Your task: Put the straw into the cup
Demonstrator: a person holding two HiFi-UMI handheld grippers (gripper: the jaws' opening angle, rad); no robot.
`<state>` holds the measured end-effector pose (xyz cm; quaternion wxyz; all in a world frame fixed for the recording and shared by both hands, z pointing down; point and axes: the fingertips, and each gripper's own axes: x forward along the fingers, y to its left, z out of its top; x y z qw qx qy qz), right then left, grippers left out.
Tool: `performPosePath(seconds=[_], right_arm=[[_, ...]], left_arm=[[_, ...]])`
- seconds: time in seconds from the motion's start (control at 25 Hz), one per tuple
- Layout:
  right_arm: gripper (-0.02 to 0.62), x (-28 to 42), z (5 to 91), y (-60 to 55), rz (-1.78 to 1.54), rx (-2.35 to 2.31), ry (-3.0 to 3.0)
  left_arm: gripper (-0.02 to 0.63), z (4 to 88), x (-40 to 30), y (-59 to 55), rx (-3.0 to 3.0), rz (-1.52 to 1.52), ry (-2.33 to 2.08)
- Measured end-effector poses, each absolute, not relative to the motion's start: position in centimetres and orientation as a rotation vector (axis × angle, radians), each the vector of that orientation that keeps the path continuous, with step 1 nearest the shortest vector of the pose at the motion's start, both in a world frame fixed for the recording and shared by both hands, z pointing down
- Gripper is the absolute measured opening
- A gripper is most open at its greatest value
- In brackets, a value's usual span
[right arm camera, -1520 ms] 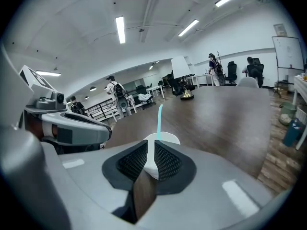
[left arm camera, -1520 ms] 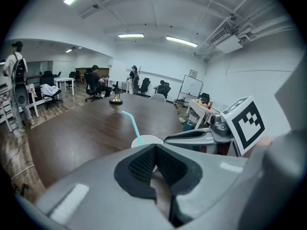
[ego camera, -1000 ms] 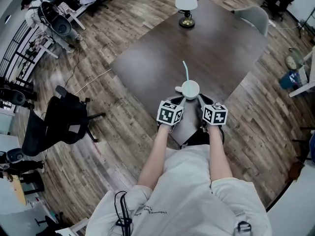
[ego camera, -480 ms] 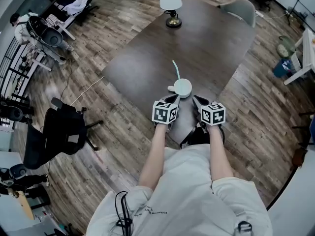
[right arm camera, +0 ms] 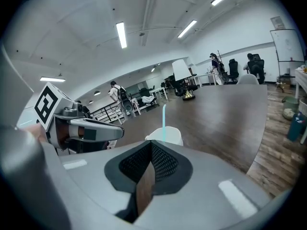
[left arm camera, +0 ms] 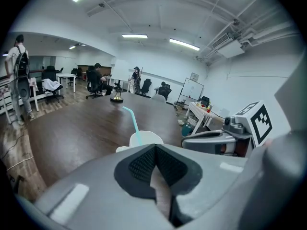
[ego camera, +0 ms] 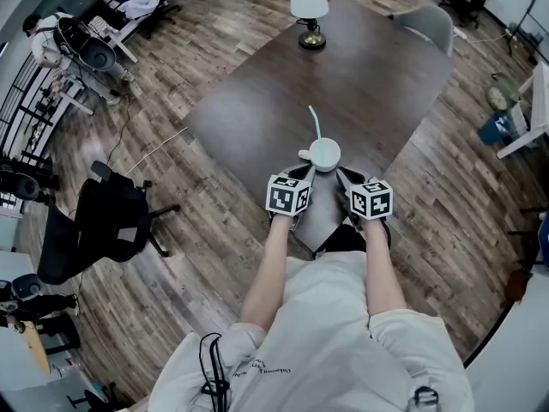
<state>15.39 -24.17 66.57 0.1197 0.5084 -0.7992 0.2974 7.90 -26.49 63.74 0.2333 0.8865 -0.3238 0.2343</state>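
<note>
A white cup [ego camera: 326, 154] with a small handle on its left stands near the front corner of the dark table [ego camera: 369, 75]. A light blue straw [ego camera: 315, 124] stands in the cup and leans away to the left. My left gripper [ego camera: 306, 175] and right gripper [ego camera: 347, 177] sit just in front of the cup, one on each side, without touching it. In the left gripper view, the left gripper [left arm camera: 154, 150] is shut on nothing, with the cup [left arm camera: 146, 139] and straw [left arm camera: 132, 121] just beyond it. In the right gripper view, the right gripper [right arm camera: 151, 147] is also shut and empty, behind the cup [right arm camera: 168, 134].
A table lamp [ego camera: 309, 3] stands at the table's far end beside a grey chair [ego camera: 431, 26]. A black office chair [ego camera: 103, 221] is on the wood floor to the left. The table edge runs right under my grippers.
Only the head view has shifted a little. Both grippers stay shut just in front of the cup, and the straw stays in it.
</note>
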Motion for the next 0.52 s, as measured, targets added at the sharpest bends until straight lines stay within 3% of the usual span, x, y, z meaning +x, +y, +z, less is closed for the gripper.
performPosePath(seconds=[0.52], right_arm=[[0.025,16.0,66.4,-24.4,0.850,1.473,-2.335]], left_arm=[[0.000,63.8,8.7,-26.5,2.439,0.644,-0.890]])
